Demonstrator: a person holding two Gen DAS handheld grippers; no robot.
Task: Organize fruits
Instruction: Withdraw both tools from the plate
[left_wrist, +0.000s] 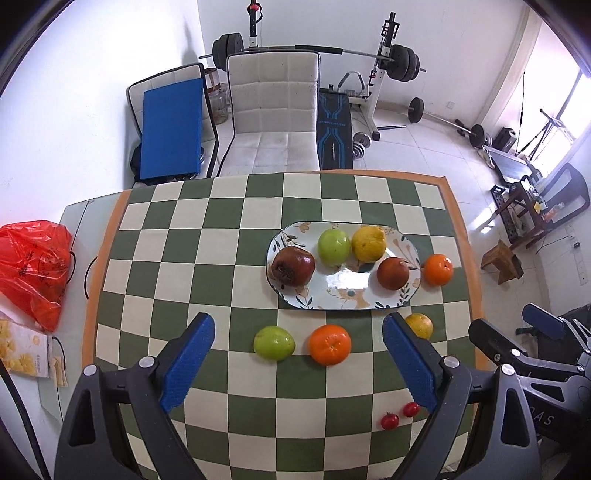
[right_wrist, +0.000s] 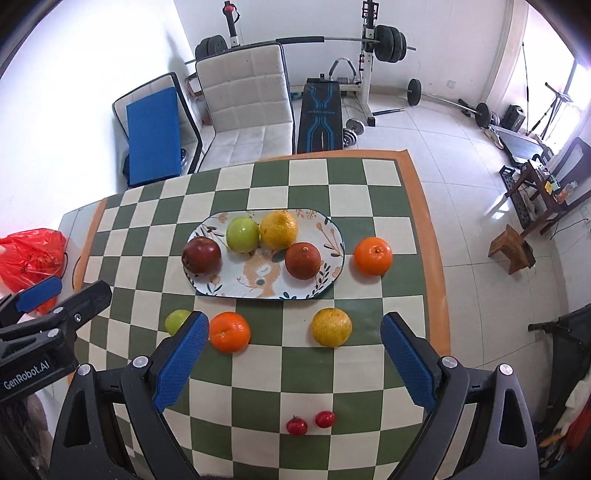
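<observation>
- The left gripper (left_wrist: 299, 354) is held above the near part of the checkered cloth (left_wrist: 207, 266), its blue fingers (left_wrist: 190, 360) spread wide with nothing between them.
- The right gripper (right_wrist: 293, 352) is likewise held with its fingers spread wide and empty.
- Nearest to the grippers, well in front of the plate (right_wrist: 236, 288), two small red fruits (right_wrist: 310, 422) are seen side by side on the cloth.
- Just in front of the plate, a green fruit (left_wrist: 274, 342), an orange (left_wrist: 329, 344) and a yellow-green citrus (right_wrist: 331, 327) are laid in a row on the cloth.
- On the plate are found a dark red pomegranate (left_wrist: 293, 266) at its left end, a green apple (left_wrist: 334, 246) and a yellow citrus (left_wrist: 368, 243) toward its far edge, and a brown-red fruit (left_wrist: 393, 273) toward its right end.
- A second orange (left_wrist: 438, 270) rests on the cloth just beside the plate's right end.
- Left of the plate, off the cloth, a red plastic bag (left_wrist: 31, 266) is seen.
</observation>
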